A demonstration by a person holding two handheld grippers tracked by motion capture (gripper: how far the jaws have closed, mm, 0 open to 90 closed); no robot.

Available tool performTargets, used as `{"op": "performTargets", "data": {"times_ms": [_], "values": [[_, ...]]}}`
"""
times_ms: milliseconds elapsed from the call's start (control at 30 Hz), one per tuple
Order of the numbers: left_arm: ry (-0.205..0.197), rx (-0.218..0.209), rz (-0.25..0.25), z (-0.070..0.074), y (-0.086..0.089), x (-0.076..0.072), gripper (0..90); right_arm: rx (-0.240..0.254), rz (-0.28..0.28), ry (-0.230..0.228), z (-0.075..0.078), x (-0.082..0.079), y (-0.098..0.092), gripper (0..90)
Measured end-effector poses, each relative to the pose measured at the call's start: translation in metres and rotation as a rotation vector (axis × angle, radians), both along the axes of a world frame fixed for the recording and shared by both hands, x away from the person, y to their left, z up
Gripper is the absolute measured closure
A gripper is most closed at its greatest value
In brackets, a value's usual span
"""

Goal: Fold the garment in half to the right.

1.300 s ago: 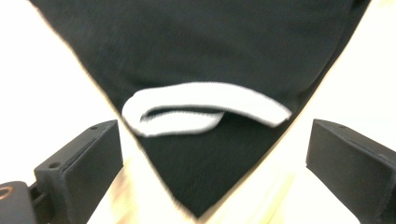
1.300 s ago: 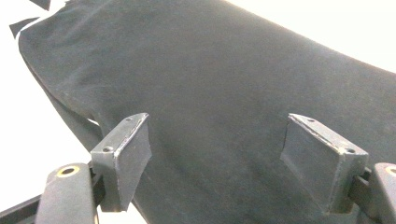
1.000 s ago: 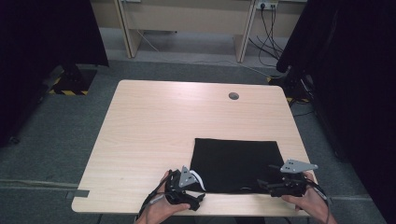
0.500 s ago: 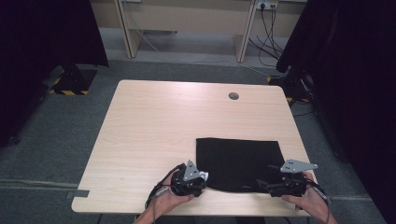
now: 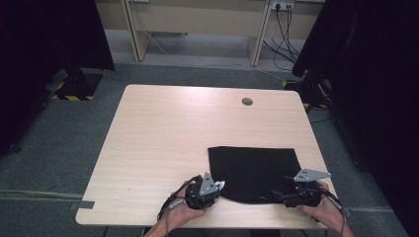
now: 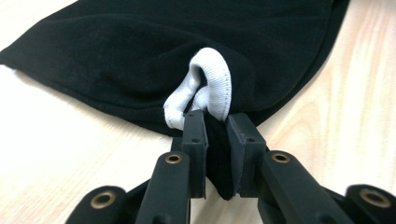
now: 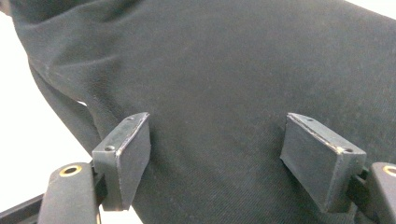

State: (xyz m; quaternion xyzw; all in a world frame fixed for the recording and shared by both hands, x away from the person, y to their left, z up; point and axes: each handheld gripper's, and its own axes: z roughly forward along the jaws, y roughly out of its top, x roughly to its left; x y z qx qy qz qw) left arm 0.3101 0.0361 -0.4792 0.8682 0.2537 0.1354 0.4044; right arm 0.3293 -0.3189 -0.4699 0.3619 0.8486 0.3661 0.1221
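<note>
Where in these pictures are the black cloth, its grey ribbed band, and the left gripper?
black cloth point(image 5: 257, 168): high view, flat middle.
grey ribbed band point(image 6: 215, 77): left gripper view, top of the loop.
left gripper point(image 6: 217, 140): left gripper view, between its jaw tips.

One black garment point(image 5: 254, 173) lies on one wooden worktop point(image 5: 168, 143), and it has one grey ribbed cuff point(image 6: 205, 88) (bunched at the hem, in the left gripper view). There are two tools, the left tool point(image 5: 217, 187) and the right tool point(image 5: 277, 194), each with two black jaws. The worktop has one round cable hole point(image 5: 247, 101). Two hands hold the tools.
</note>
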Motion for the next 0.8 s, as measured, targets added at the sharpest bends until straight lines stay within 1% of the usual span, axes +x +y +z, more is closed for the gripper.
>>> {"op": "performTargets", "data": {"times_ms": [167,333,400,467,533,600,667,733,800], "values": [[-0.011,0.008,-0.021,0.0,-0.004,-0.006,78.6,-0.013,-0.007,0.004,0.0,-0.003,-0.005,25.1],[-0.02,0.011,-0.035,0.0,-0.007,-0.012,78.6,-0.017,-0.019,0.005,0.0,-0.009,-0.011,25.2],[-0.022,0.01,-0.029,0.0,-0.008,-0.012,78.0,-0.022,-0.023,0.008,0.0,-0.012,-0.013,25.2],[-0.023,0.01,-0.023,0.0,-0.007,-0.012,75.3,-0.026,-0.027,0.012,0.001,-0.014,-0.013,25.2],[-0.029,0.005,-0.014,0.0,-0.007,-0.013,66.6,-0.029,-0.027,0.013,0.001,-0.014,-0.012,25.1],[-0.031,0.006,-0.011,0.0,-0.008,-0.015,60.6,-0.031,-0.027,0.014,0.001,-0.013,-0.012,25.1],[-0.033,-0.005,0.007,0.002,-0.008,-0.015,50.9,-0.033,-0.026,0.015,0.001,-0.013,-0.011,25.0],[-0.037,-0.023,0.033,0.005,-0.007,-0.015,43.6,-0.031,-0.027,0.015,0.001,-0.013,-0.011,25.0],[-0.029,-0.029,0.043,0.007,-0.006,-0.014,37.8,-0.034,-0.026,0.014,0.001,-0.013,-0.011,25.0]]}}
